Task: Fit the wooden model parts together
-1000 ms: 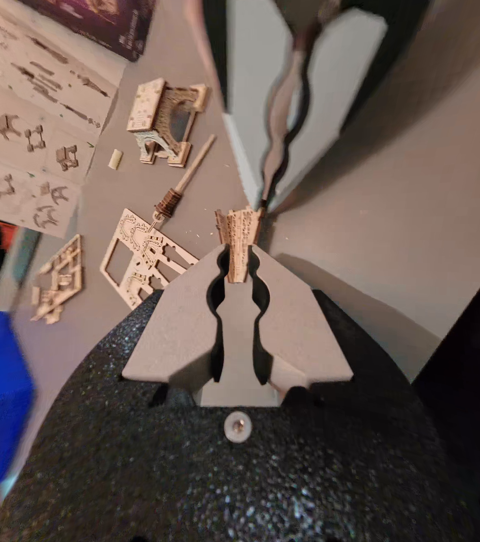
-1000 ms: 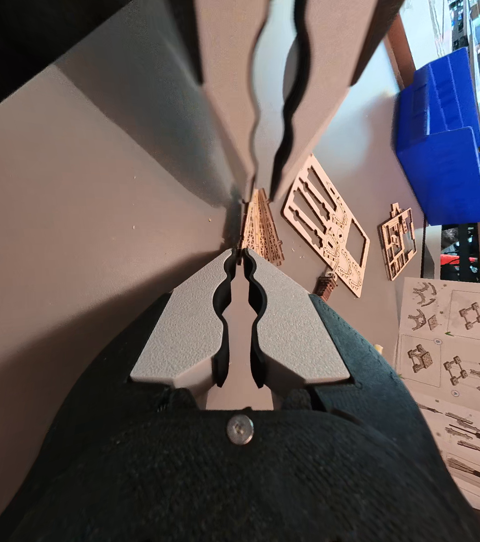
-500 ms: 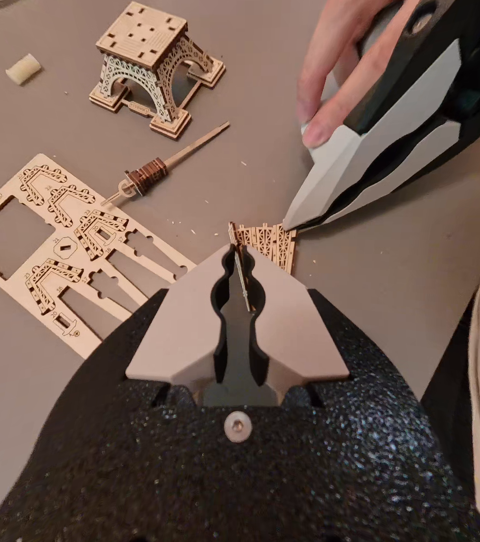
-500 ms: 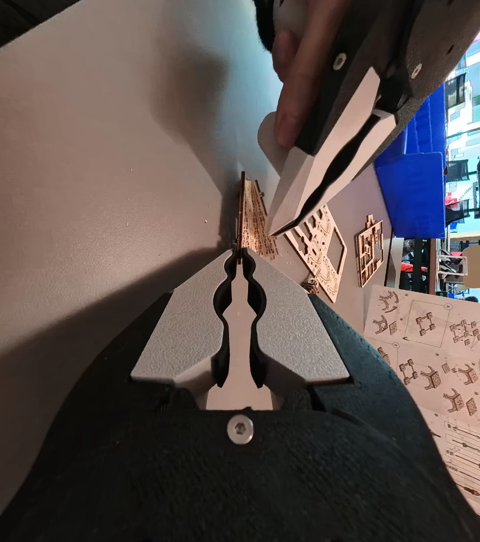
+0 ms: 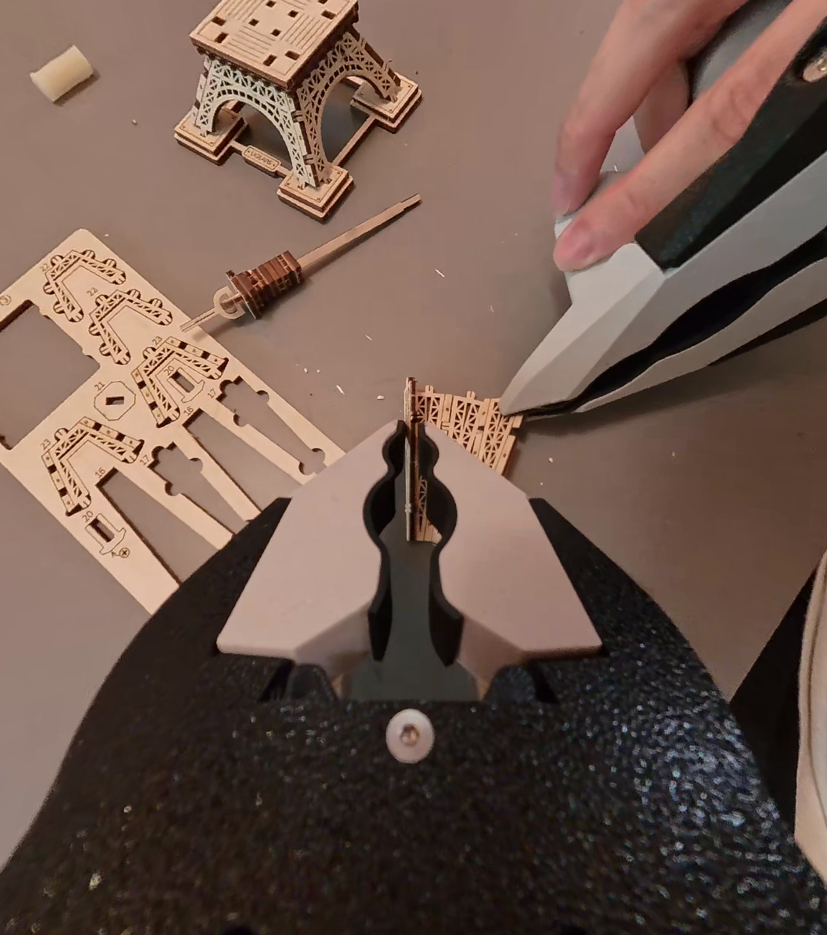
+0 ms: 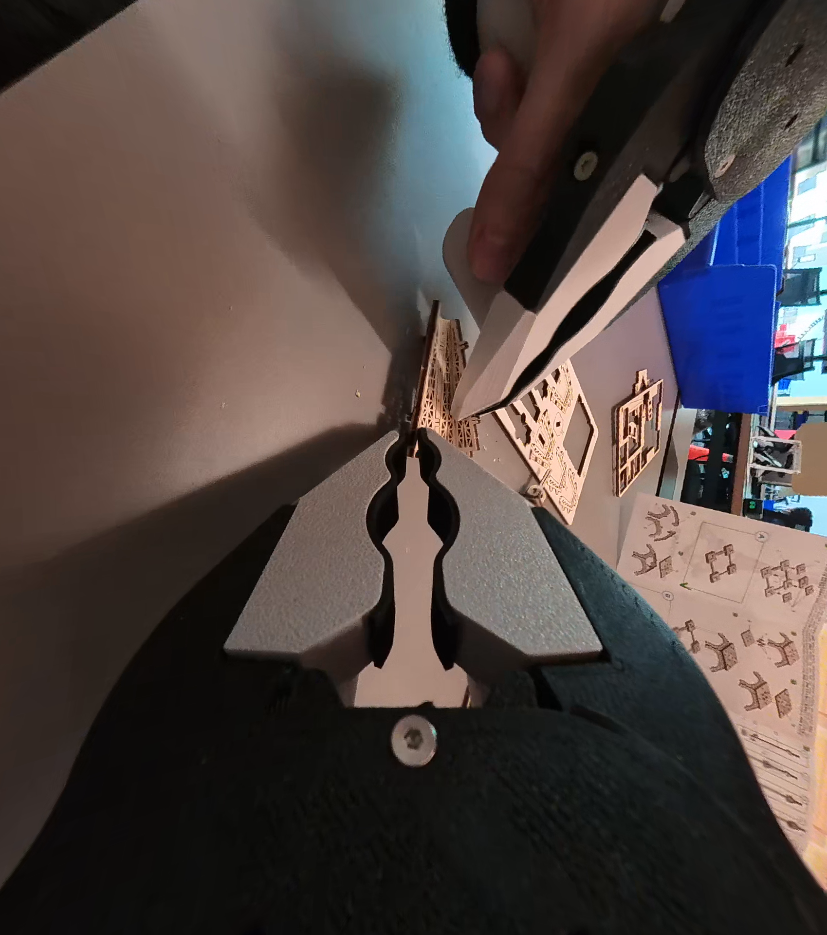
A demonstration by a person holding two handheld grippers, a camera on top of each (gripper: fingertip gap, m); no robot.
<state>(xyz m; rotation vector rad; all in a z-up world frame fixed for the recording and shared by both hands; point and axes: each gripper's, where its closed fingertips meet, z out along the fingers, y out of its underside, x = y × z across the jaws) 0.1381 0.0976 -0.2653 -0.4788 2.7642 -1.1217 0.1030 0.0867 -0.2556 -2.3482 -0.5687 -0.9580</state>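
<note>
Two thin wooden lattice panels meet at a right angle just above the grey table. My left gripper (image 5: 408,430) is shut on one panel (image 5: 408,485), which shows edge-on between its fingers. The other panel (image 5: 472,430) lies flat to the right, with my right gripper (image 5: 507,407) shut on its far corner. In the right wrist view my right gripper (image 6: 414,440) pinches its panel (image 6: 426,364) edge-on. There the left gripper (image 6: 472,405) comes in from the upper right onto the lattice panel (image 6: 444,394).
A wooden tower base (image 5: 295,96) stands at the back. A spire with brown rings (image 5: 269,278) and a cut-out sheet (image 5: 113,394) lie to the left, and a small white roll (image 5: 62,71) lies far left. An instruction sheet (image 6: 735,607), another part sheet (image 6: 636,430) and a blue bin (image 6: 725,324) lie beyond. About 4 centimeters separates my left fingertips from my right. From either gripper's tips it is about 25 centimeters to the small white roll (image 5: 62,71).
One second ago the grippers faced each other tip to tip. The left gripper has since swung to sit at an angle to the right one. Both have stayed shut on the panels.
</note>
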